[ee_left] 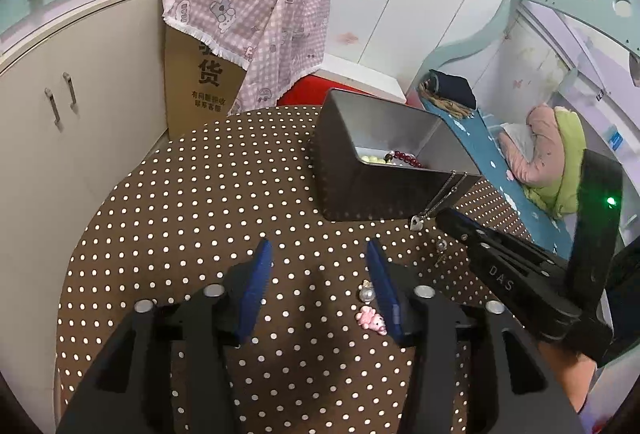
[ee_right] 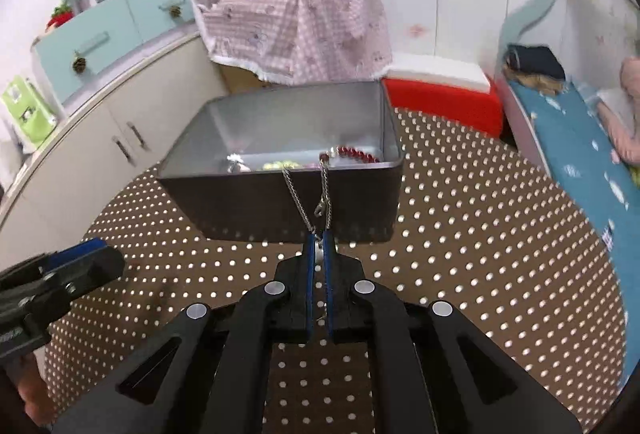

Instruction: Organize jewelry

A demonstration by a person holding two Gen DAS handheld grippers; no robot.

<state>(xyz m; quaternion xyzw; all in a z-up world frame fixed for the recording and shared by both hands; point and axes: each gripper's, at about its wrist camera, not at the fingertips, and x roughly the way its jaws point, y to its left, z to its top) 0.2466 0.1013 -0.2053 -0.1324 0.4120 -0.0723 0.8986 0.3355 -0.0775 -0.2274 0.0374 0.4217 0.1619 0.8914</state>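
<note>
Now silver chain (ee_right: 325, 194) between right gripper (ee_right: 319, 246) jaws, over tin (ee_right: 280, 202) rim.

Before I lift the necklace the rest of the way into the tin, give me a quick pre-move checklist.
1. Right gripper shut on silver necklace: ok.
2. Chain draped over tin's near rim, partly inside: ok.
3. Pendant still outside, hanging near the tablecloth: not ok.
4. Left gripper open, empty: ok.
5. Pearl charm and pink charm still on cloth: not ok.
6. Chain snagged on rim: cannot tell.
</note>
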